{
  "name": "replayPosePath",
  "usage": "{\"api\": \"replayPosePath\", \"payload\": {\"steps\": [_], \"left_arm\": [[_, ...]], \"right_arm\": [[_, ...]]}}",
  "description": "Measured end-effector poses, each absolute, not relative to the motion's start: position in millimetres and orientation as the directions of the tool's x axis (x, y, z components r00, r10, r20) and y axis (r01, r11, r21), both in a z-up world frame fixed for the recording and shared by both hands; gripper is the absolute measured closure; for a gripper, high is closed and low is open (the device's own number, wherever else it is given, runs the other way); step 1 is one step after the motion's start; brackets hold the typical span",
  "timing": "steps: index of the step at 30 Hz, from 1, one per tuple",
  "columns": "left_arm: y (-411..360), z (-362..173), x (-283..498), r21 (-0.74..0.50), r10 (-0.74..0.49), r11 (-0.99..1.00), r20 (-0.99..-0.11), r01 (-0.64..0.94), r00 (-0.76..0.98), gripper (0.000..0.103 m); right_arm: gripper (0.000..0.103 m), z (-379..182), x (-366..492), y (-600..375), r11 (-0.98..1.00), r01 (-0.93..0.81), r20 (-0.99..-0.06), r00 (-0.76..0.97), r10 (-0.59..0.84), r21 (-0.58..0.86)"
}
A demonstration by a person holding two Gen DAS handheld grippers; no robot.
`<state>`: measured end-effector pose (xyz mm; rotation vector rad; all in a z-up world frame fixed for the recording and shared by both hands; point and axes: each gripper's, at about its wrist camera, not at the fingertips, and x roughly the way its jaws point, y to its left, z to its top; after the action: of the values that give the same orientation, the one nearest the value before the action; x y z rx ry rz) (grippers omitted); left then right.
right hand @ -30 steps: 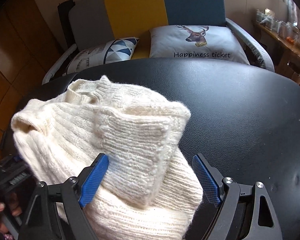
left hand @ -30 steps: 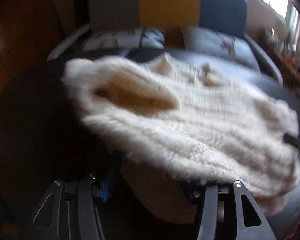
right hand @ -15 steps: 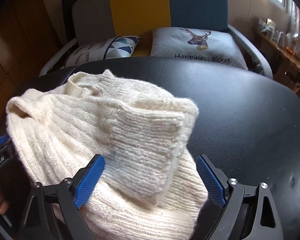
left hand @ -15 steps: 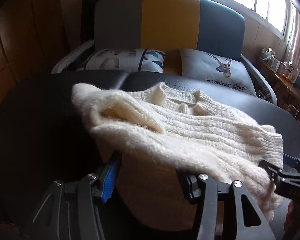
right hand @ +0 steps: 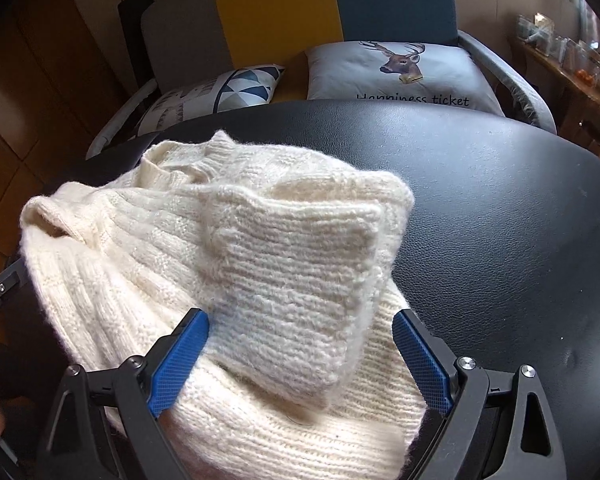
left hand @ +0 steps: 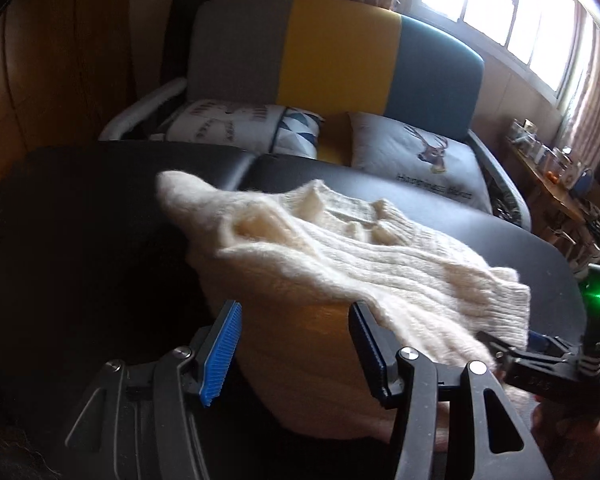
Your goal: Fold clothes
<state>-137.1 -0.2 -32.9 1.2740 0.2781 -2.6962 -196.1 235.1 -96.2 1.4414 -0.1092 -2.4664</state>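
Item: one cream knitted sweater (right hand: 228, 264), ribbed, fuzzy at the edges, lying in a loose bundle on the black leather-look surface (right hand: 500, 208). We note the ribbed collar (left hand: 340, 208) at the far side of the bundle, beyond both pairs of fingers. A folded flap with a ribbed cuff edge lies on top of the bundle, running down between the fingers of the right gripper (right hand: 300, 360).

Right gripper: we record the blue-padded fingers (right hand: 176, 364) apart, one on each side of the folded flap; the left pad sits just beside the knit, and we cannot tell if it touches. The sweater's lower edge passes beneath and between these fingers.

Left gripper (left hand: 296, 352): fingers (left hand: 220, 352) apart, nothing clamped. The near underside of the sweater, in shadow and warm-toned, fills the gap between them; the right finger sits against or just under the knit's overhanging edge. To the right of these fingers we see the right gripper's black frame at the cuffed corner, with part of a hand (left hand: 572, 436) holding it.

Beyond the fingers, past the surface: a sofa (left hand: 340, 56) in grey, yellow and teal panels, carrying a deer-print cushion (right hand: 400, 72) and a geometric-print cushion (right hand: 220, 92).
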Motion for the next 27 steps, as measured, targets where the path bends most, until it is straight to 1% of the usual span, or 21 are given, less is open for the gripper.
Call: {"api": "replayPosePath", "payload": {"steps": [1, 5, 8, 12, 14, 15, 16, 19, 24, 26, 27], "left_arm": [[4.0, -31.0, -141.1, -0.098, -0.049, -0.976, -0.774, 0.196, -0.631, 0.047], [25.0, -46.9, -168.8, -0.047, -0.045, -0.987, -0.837, 0.155, -0.545, 0.046], [25.7, -74.3, -177.7, -0.063, -0.023, -0.983, -0.885, 0.17, -0.465, 0.046], [4.4, -76.6, -156.7, -0.181, 0.033, -0.953, -0.859, 0.243, -0.511, 0.046], [-9.5, -67.8, -138.0, -0.24, 0.026, -0.922, -0.821, 0.303, -0.571, 0.047], [-11.3, -66.7, -133.6, -0.242, 0.016, -0.918, -0.816, 0.315, -0.578, 0.046], [-11.5, -66.8, -131.4, -0.235, 0.007, -0.917, -0.817, 0.321, -0.576, 0.046], [-1.9, -79.1, -140.2, -0.189, 0.021, -0.942, -0.858, 0.278, -0.513, 0.047], [6.0, -89.2, -144.9, -0.149, -0.01, -0.95, -0.865, 0.276, -0.501, 0.046], [6.8, -91.8, -145.1, -0.134, -0.019, -0.954, -0.868, 0.27, -0.496, 0.044], [6.8, -92.5, -145.5, -0.124, -0.025, -0.956, -0.87, 0.268, -0.493, 0.04]], "right_arm": [[0.009, -95.8, -195.3, 234.8, -0.957, 0.206, -0.841, -0.464, -0.279, 0.204], [0.009, -95.1, -192.5, 234.1, -0.955, 0.218, -0.84, -0.464, -0.283, 0.201], [0.009, -95.1, -191.8, 236.2, -0.951, 0.22, -0.838, -0.458, -0.298, 0.217], [0.009, -95.0, -190.4, 236.9, -0.948, 0.235, -0.836, -0.457, -0.303, 0.215], [0.006, -94.9, -190.1, 236.8, -0.951, 0.239, -0.837, -0.464, -0.291, 0.198], [0.004, -94.9, -190.2, 236.7, -0.953, 0.24, -0.837, -0.469, -0.282, 0.187], [0.004, -95.3, -190.3, 236.4, -0.954, 0.24, -0.838, -0.471, -0.276, 0.179], [0.004, -98.5, -191.3, 234.9, -0.959, 0.226, -0.844, -0.468, -0.263, 0.173], [0.003, -100.0, -187.9, 234.2, -0.965, 0.191, -0.841, -0.48, -0.25, 0.177], [0.003, -98.6, -186.2, 231.1, -0.967, 0.202, -0.837, -0.494, -0.236, 0.154], [0.003, -97.7, -185.4, 229.2, -0.968, 0.21, -0.834, -0.501, -0.229, 0.139]]}}
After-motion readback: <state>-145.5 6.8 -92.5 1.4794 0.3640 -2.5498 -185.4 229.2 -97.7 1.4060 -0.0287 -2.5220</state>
